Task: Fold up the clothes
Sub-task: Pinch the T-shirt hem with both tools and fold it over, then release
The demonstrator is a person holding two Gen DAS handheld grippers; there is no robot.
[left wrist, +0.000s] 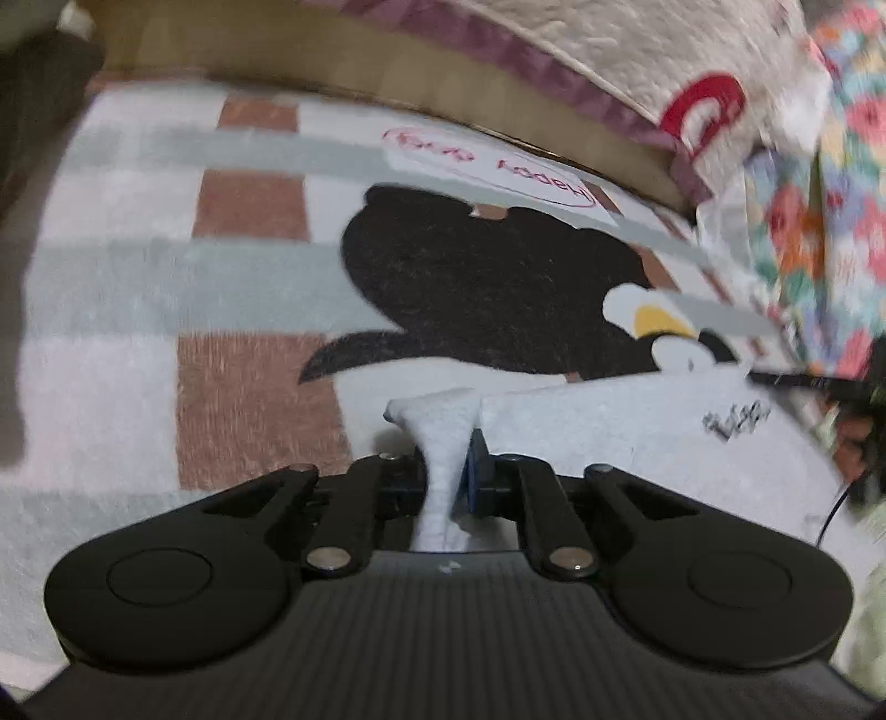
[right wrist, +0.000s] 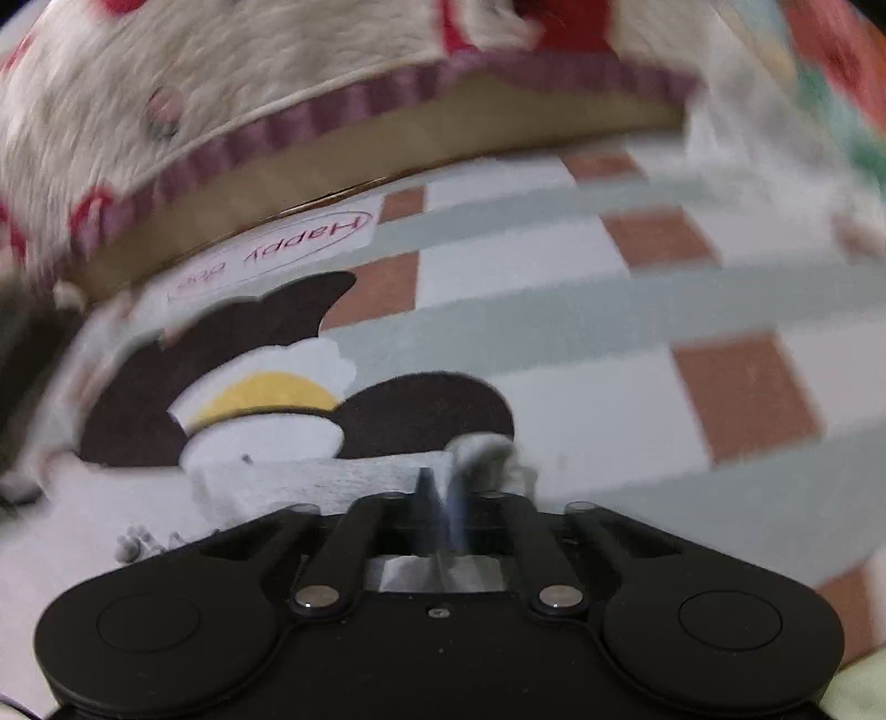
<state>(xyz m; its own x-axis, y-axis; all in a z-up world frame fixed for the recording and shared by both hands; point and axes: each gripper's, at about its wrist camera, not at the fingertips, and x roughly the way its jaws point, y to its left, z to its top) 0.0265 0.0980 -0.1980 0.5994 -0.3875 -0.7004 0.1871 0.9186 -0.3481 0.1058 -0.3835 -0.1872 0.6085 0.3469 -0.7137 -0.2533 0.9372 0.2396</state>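
Clearly the white garment [left wrist: 609,426] is the thing being worked: a pale, fuzzy piece of clothing with a small dark scribble of print, stretched low between the two tools above a checked blanket [left wrist: 166,277]. One bunched edge of it runs straight into the left gripper [left wrist: 446,471], whose fingers are clenched on a twisted rope of the cloth. At the other end the right gripper [right wrist: 443,498] looks pinched on a corner too, with a white tuft [right wrist: 482,448] poking up just beyond its tips, though that view is smeared and I would not swear to how deep the bite goes.

Underneath, the blanket shows brown and grey-green squares and a cartoon dog [right wrist: 277,387] beneath a "Happy dog" label [right wrist: 277,249]. Past it sits a cream quilt with a purple border [left wrist: 498,50], and a flowered fabric [left wrist: 803,221] lies off to one side.

My worry is the right-hand corner: a shallow pinch could let go if the cloth is pulled taut, and the fold would collapse. The twisted grab on the left could also set a crooked crease. A thin black cable [left wrist: 830,509] near the garment's edge might snag.
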